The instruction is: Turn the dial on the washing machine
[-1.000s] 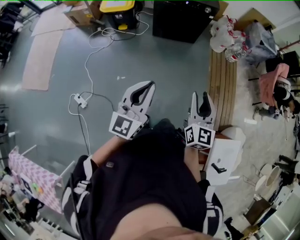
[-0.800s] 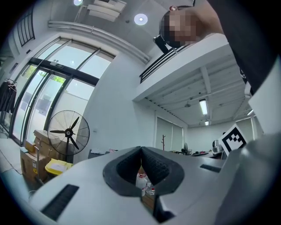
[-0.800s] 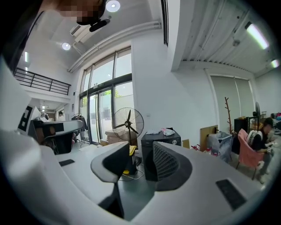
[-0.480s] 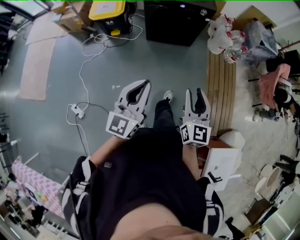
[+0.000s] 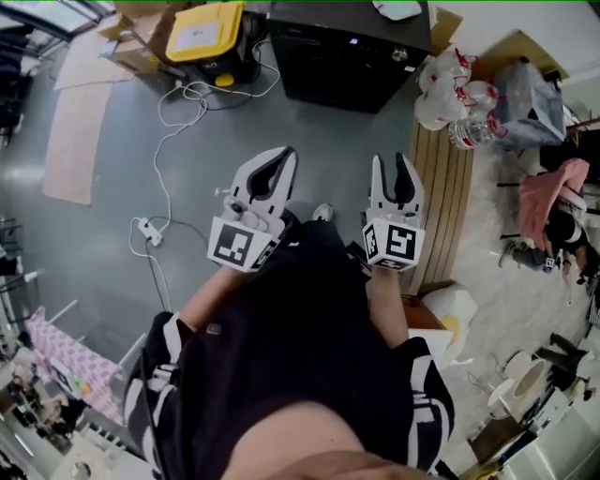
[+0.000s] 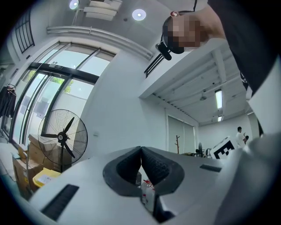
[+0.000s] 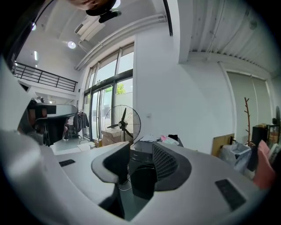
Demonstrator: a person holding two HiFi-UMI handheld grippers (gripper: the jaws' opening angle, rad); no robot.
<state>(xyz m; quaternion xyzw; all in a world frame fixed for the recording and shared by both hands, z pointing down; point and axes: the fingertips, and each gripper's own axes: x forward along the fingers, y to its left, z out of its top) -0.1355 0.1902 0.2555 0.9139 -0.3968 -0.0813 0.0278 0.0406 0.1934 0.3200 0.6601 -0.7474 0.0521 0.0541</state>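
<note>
The washing machine is a black box on the floor at the top of the head view; a small round knob shows on its top, too small to make out. Both grippers are held out level in front of the person, well short of the machine. My left gripper is shut with nothing in it; its tips meet in the left gripper view. My right gripper is open and empty. Between its jaws the dark machine shows ahead.
A yellow-lidded box and cardboard boxes stand left of the machine. A white cable with a power strip trails over the grey floor. Wooden planks and bags of bottles lie to the right. A standing fan is further back.
The person has walked forward with both grippers held out; the black machine and yellow-lidded box have come nearer, lower in the head view. Neither gripper's jaws look different.
</note>
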